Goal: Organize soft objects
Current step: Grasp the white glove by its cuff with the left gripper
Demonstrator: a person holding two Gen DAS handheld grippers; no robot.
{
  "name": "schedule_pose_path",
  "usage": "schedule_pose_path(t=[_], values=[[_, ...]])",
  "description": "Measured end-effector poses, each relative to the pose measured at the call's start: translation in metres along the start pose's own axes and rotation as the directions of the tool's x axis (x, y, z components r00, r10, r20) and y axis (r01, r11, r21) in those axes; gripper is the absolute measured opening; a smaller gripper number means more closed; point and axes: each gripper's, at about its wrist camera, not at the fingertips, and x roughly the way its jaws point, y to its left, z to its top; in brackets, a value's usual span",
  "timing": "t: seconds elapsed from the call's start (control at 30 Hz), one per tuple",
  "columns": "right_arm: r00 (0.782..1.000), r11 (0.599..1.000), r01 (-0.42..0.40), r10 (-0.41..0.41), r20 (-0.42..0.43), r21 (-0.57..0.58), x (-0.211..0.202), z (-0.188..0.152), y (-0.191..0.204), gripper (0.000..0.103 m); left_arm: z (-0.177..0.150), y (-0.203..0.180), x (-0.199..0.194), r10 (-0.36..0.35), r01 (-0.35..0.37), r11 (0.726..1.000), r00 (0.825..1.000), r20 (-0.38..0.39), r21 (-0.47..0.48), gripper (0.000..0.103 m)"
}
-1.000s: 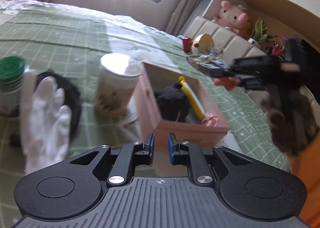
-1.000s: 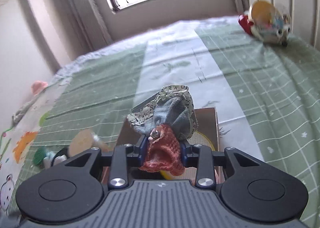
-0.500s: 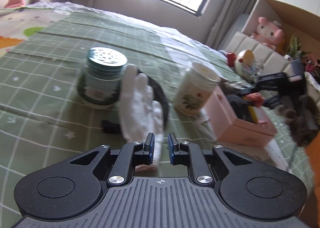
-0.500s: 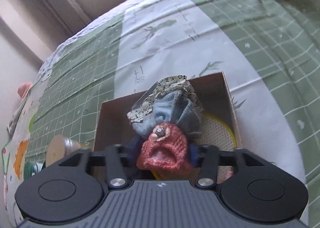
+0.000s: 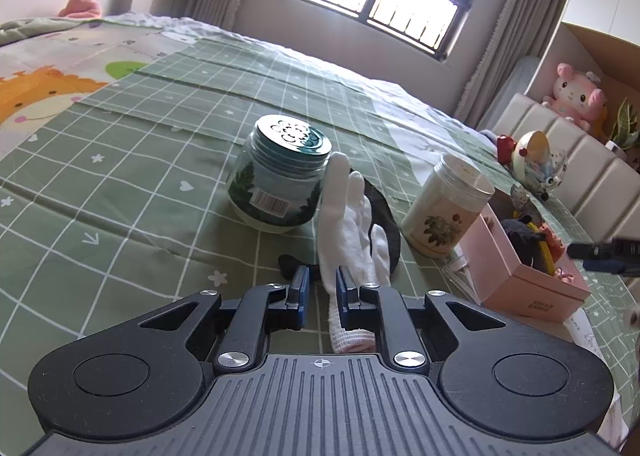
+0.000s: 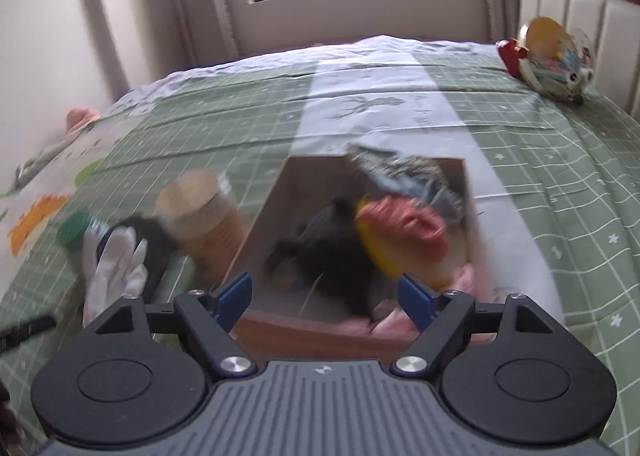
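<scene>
The right hand-held gripper (image 6: 326,294) has just been opening and now stands wide and empty over the pink box (image 6: 320,330); the red knitted piece (image 6: 404,226) and grey cloth (image 6: 404,172) it carried a second ago lie inside, beside a black soft thing (blurred). That bundle seems stowed. The left hand-held gripper (image 5: 319,290), jaws narrow and holding nothing, has swung from the box to the white glove (image 5: 352,224) on the bed (image 5: 140,144), its cuff just beneath the fingers: likely the next pick. Beyond stand two jars.
</scene>
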Motion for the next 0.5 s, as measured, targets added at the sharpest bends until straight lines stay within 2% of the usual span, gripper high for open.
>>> schedule_pose_path(t=[0.1, 0.23, 0.37, 0.5], values=[[0.999, 0.998, -0.026, 0.027, 0.017, -0.061, -0.005, -0.029, 0.030, 0.081, 0.002, -0.007, 0.007, -0.017, 0.017, 1.000, 1.000, 0.000, 0.018, 0.016], [0.998, 0.992, -0.051, 0.056, 0.037, -0.120, -0.009, -0.066, 0.062, 0.083, 0.008, -0.011, 0.017, 0.019, -0.019, 1.000, 0.999, 0.027, -0.007, 0.016], [0.998, 0.987, -0.046, 0.051, 0.029, -0.156, 0.000, -0.092, 0.075, 0.083, 0.014, -0.007, 0.035, 0.029, -0.025, 0.996, 0.999, 0.037, -0.087, 0.016], [0.999, 0.985, -0.028, 0.031, 0.012, -0.172, 0.010, -0.110, 0.077, 0.083, 0.016, -0.009, 0.054, 0.004, -0.004, 0.991, 1.000, 0.005, -0.134, 0.016]])
